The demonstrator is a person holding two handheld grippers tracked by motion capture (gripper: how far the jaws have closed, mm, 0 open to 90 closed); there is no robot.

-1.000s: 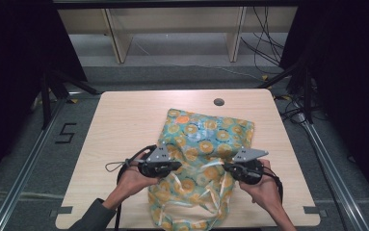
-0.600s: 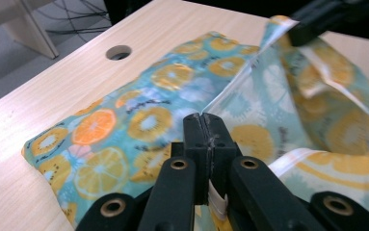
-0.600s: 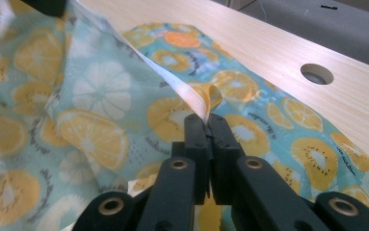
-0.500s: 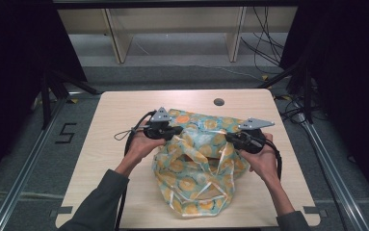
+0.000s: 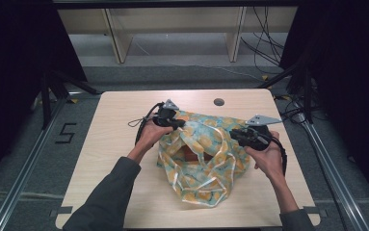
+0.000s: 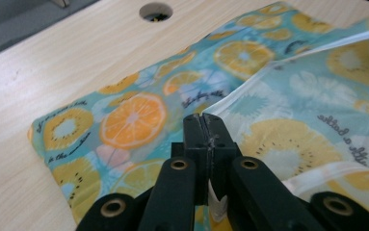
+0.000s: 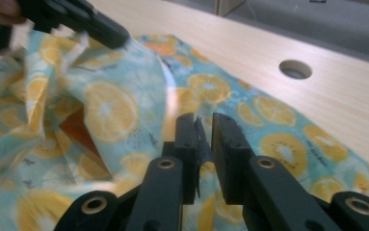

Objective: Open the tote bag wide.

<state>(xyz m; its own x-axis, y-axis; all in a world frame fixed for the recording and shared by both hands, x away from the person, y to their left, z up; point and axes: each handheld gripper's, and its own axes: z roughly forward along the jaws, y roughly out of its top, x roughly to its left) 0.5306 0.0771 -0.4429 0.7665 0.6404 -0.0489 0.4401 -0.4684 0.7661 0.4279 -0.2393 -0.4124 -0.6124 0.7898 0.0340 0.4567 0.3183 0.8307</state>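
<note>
Pale wood table [image 5: 124, 192] with a round hole [image 5: 219, 102] near its far edge fills mid-frame; a "5" [image 5: 65, 133] marks the floor at left. At centre lies a teal citrus-print cloth [image 5: 199, 168] with partly legible script. Left gripper [image 5: 176, 124] is clamped on its hem. Right gripper [image 5: 235, 134], its jaws just easing apart, has a gap with thin cloth between.

I counted one fruit-print cloth [image 5: 201, 159] on one table [image 5: 105, 163], with one round hole [image 5: 219, 102] beyond the claws. I had two claws, left [image 5: 181, 125] and right [image 5: 234, 134], and two hands on them.
</note>
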